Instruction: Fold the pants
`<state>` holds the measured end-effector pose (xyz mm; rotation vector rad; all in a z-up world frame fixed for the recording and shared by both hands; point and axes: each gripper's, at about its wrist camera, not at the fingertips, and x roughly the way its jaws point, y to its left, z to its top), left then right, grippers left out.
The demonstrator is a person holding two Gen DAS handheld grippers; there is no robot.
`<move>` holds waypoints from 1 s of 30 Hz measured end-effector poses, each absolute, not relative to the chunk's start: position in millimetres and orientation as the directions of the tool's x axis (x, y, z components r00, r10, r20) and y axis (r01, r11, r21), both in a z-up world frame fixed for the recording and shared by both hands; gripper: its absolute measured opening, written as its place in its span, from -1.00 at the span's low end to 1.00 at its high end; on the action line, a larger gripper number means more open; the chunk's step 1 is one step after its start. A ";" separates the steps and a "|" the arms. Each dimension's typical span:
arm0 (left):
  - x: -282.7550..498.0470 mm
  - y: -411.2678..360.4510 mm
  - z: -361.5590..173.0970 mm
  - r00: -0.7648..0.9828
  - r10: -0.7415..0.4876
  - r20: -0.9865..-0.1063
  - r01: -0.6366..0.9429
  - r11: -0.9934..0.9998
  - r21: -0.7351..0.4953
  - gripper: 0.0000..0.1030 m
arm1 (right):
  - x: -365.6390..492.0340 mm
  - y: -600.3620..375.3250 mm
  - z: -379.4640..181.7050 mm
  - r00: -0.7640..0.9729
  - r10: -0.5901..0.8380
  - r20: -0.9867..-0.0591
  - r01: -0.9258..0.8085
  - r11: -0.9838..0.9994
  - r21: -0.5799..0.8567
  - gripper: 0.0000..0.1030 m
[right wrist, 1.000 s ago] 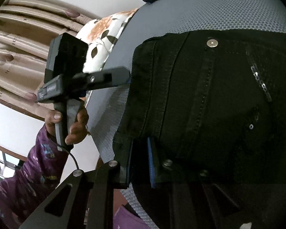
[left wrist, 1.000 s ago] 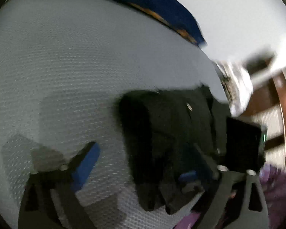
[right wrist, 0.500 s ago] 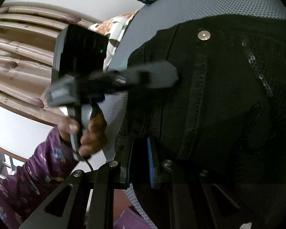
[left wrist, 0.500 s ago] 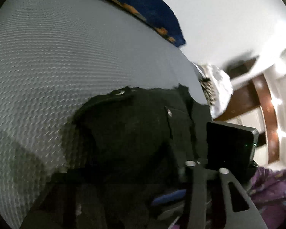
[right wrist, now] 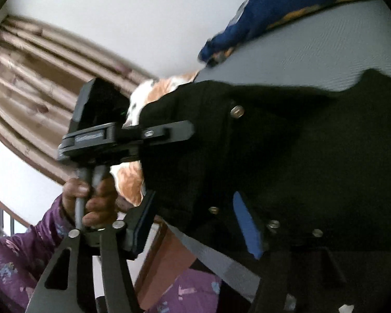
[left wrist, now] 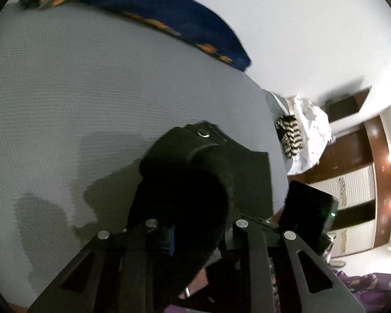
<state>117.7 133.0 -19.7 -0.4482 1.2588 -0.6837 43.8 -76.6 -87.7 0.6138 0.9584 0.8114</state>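
Black pants with metal buttons are bunched and lifted off the grey bed. My left gripper is shut on the pants' waistband, the cloth draped over its fingers. In the right wrist view the pants fill the right half. My right gripper has blue pads spread apart with the pants' lower edge lying between them. The left gripper shows there from the side, clamped on the waistband corner.
A blue and orange cloth lies at the bed's far edge by the white wall. A floral pillow and brown curtains are at left. A wooden wardrobe stands at right. My purple-sleeved arm holds the left gripper.
My left gripper came in over the pants and shut on the waistband, then lifted it off the bed. My right gripper's pads have spread apart; the pants have risen and bunched.
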 end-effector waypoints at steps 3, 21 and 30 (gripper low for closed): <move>111.6 94.6 -5.4 0.142 -0.683 -0.717 0.257 0.725 -0.639 -0.55 | 44.2 -94.4 -90.5 0.347 0.836 -0.425 -0.281 0.525 0.803 0.40; 116.9 -78.9 -48.3 -0.040 -0.796 -0.604 0.096 0.599 -0.795 -0.55 | 19.9 -223.4 -77.7 0.404 0.869 -0.287 -0.178 0.382 0.907 1.00; 125.8 -139.4 -59.0 -0.012 -0.829 -0.559 0.115 0.555 -0.824 -0.32 | 17.1 -279.7 -74.9 0.437 0.834 -0.339 -0.232 0.468 0.853 0.93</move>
